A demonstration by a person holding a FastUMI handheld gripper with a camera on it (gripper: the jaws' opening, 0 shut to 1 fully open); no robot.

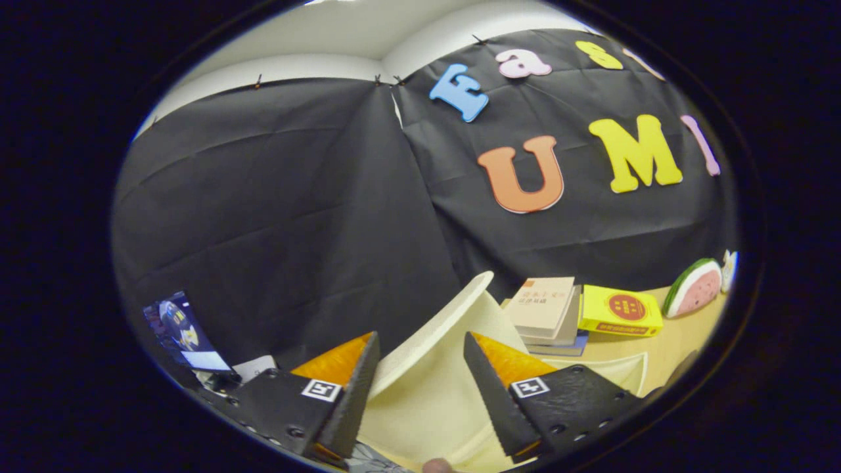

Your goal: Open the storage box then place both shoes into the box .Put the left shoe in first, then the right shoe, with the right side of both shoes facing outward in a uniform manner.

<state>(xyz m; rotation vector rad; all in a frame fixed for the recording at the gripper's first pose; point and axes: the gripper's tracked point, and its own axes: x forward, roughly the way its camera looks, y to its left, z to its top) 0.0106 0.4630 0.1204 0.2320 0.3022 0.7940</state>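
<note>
The cream storage box lid (447, 328) stands raised and tilted, its edge running up from between my fingers toward the black cloth wall. My gripper (421, 339) is open, its two fingers wide apart with the lid's inner face between and just beyond them; neither finger presses on it. The cream rim of the box (614, 368) shows to the right, behind the right finger (489, 374). The inside of the box is hidden by the lid and my fingers.
On the wooden table beyond the box lies a stack of books (545, 309), then a yellow packet (621, 312) and a watermelon-slice toy (693, 289). A lit screen (181, 332) stands to the left by the cloth wall. A fingertip (437, 466) shows below the lid.
</note>
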